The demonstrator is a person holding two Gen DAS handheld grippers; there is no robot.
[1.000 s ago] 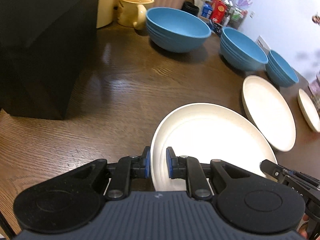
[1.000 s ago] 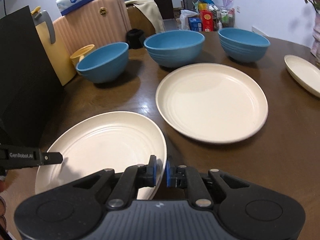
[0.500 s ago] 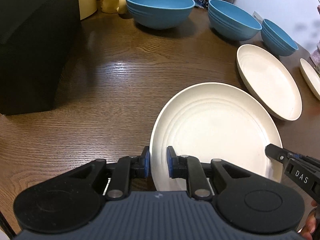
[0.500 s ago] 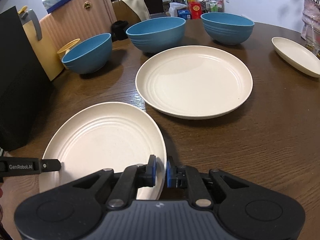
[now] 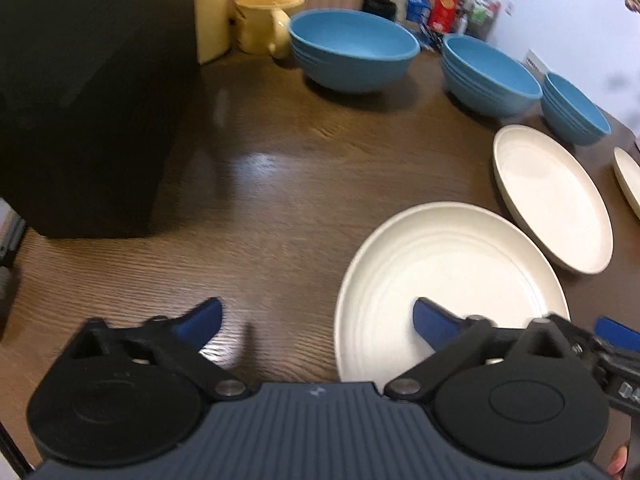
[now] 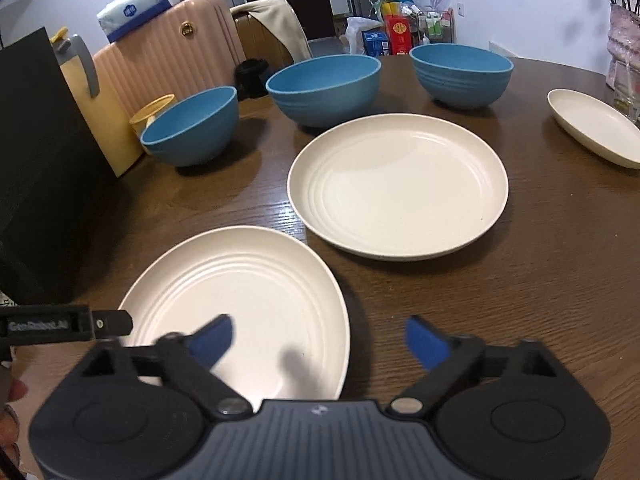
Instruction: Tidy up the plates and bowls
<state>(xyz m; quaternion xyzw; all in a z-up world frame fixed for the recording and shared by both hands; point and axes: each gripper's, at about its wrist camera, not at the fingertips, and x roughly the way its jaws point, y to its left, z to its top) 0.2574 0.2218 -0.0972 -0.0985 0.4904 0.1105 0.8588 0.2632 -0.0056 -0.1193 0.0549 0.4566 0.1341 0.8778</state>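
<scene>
Plates and bowls on a dark wooden table (image 6: 540, 260), seen from both hand-held grippers. Nearest lies a cream plate (image 6: 248, 304), flat on the wood at the table's near edge. The left gripper (image 5: 316, 320) has its jaws spreading apart: one blue pad (image 5: 202, 322) stands over bare wood to the plate's left, the other over the plate's surface, so the near-left rim lies between them with neither pad pressing on it. The right gripper (image 6: 318, 340) is likewise opening: its left pad (image 6: 212, 340) hangs over the plate, its right pad over bare wood, the plate's near-right rim between them and ungripped. Each gripper's tip shows at the edge of the other's view. Just beyond the near plate, apart from it by a narrow strip of wood, rests a larger cream plate (image 6: 400, 196). A third cream plate (image 6: 596, 128) lies well apart at the far right, near a glass vase (image 6: 624, 64). Behind the plates stand three blue bowls in a row: a smaller bowl (image 6: 192, 124) at left, a big middle bowl (image 6: 324, 84), and a right bowl (image 6: 460, 72). A yellow mug (image 5: 268, 20) sits behind the leftmost bowl, and a black box (image 5: 80, 92) occupies the table's left side. A pink ribbed suitcase (image 6: 180, 56) stands beyond the table.
</scene>
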